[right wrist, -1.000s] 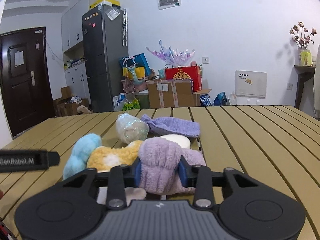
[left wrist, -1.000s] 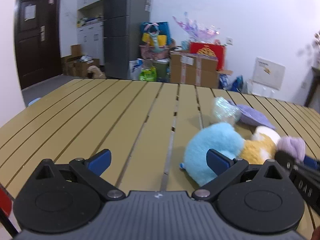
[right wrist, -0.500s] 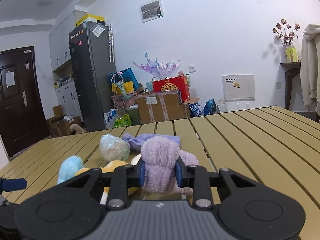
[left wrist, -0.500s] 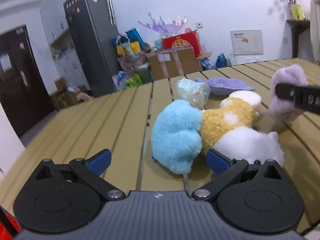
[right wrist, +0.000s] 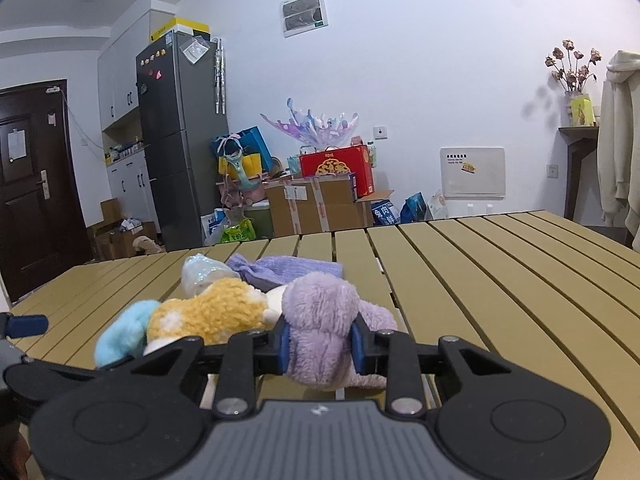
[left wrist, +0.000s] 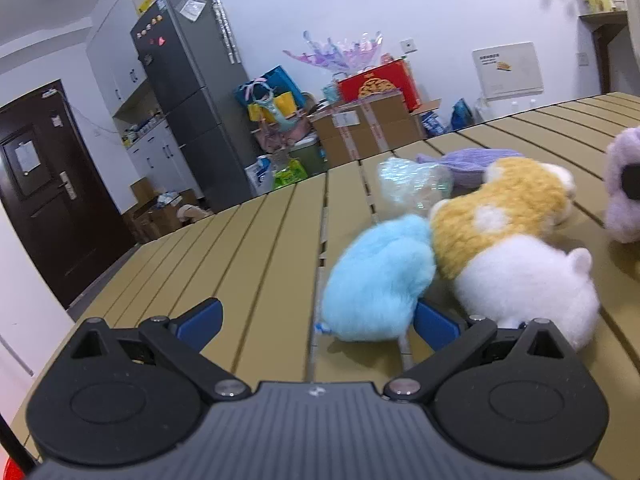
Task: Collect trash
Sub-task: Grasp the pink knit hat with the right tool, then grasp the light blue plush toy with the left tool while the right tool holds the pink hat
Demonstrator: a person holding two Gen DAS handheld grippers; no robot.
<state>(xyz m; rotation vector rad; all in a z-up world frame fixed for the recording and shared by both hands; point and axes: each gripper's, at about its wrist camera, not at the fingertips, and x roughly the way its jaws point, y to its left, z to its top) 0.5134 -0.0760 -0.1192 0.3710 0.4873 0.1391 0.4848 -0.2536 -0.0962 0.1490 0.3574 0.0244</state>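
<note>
Two views are all I have to steer by. In the left wrist view, my left gripper (left wrist: 316, 318) hangs low over the slatted tabletop (left wrist: 240, 248) with its blue fingers (left wrist: 198, 318) spread wide and nothing pinched between them. The blue plush (left wrist: 378, 280) lies just ahead, right of the centre line; the right-hand finger sits at its underside, though I cannot tell if it touches. The yellow-and-white plush (left wrist: 508, 240) presses against it further right. Behind them sits the crumpled clear plastic wrapper (left wrist: 416, 180), which I judge to be the trash. It lies ahead and to the right of these fingers, behind the blue plush. A lavender cloth (left wrist: 464, 162) lies just beyond it. At the right edge the purple plush (left wrist: 622, 196) is cut off by the frame, and motion blur softens everything on that side.

In the right wrist view, my right gripper (right wrist: 318, 346) has its fingers clamped on the purple plush (right wrist: 320, 332), squeezing its sides. The wrapper (right wrist: 200, 272) shows ahead and to the left, half hidden behind the yellow-and-white plush (right wrist: 208, 312), so I cannot make out its long axis. My left gripper, free and on that side, is the better placed to reach it. No bin appears in either view.
</note>
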